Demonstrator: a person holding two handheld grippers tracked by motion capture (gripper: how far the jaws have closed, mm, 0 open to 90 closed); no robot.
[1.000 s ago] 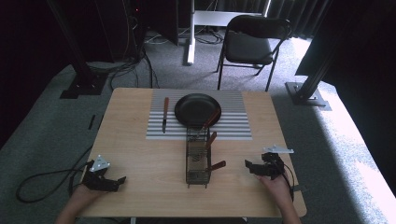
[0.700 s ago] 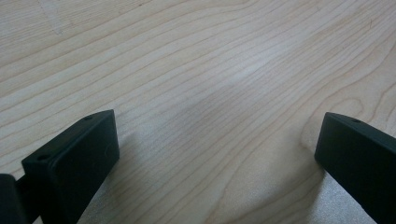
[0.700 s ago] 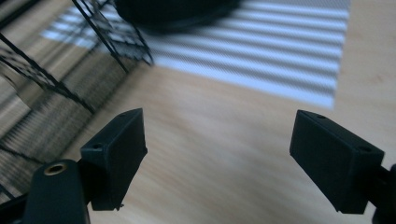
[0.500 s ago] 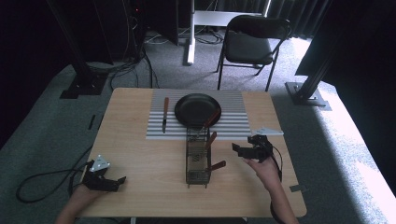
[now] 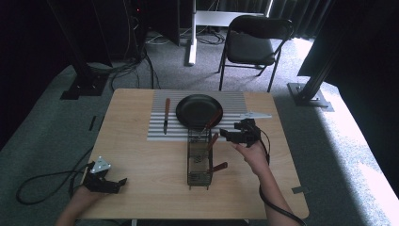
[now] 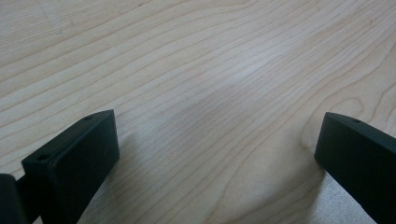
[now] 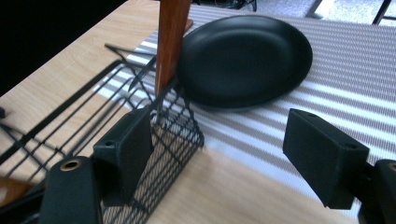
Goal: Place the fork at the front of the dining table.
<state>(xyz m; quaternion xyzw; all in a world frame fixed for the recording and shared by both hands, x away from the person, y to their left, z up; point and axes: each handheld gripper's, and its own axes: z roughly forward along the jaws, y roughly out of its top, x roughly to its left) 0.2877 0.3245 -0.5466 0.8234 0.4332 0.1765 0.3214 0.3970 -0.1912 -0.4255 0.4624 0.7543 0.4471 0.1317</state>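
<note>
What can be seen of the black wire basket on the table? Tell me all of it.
The black wire basket is a long, narrow caddy of thin dark metal mesh, open at the top, standing on the bare wooden table with its far end at the edge of the striped mat, just in front of the black plate. Several wooden-handled utensils lean out of it. The right gripper hovers open beside its far end, one jaw close against the mesh.
</note>
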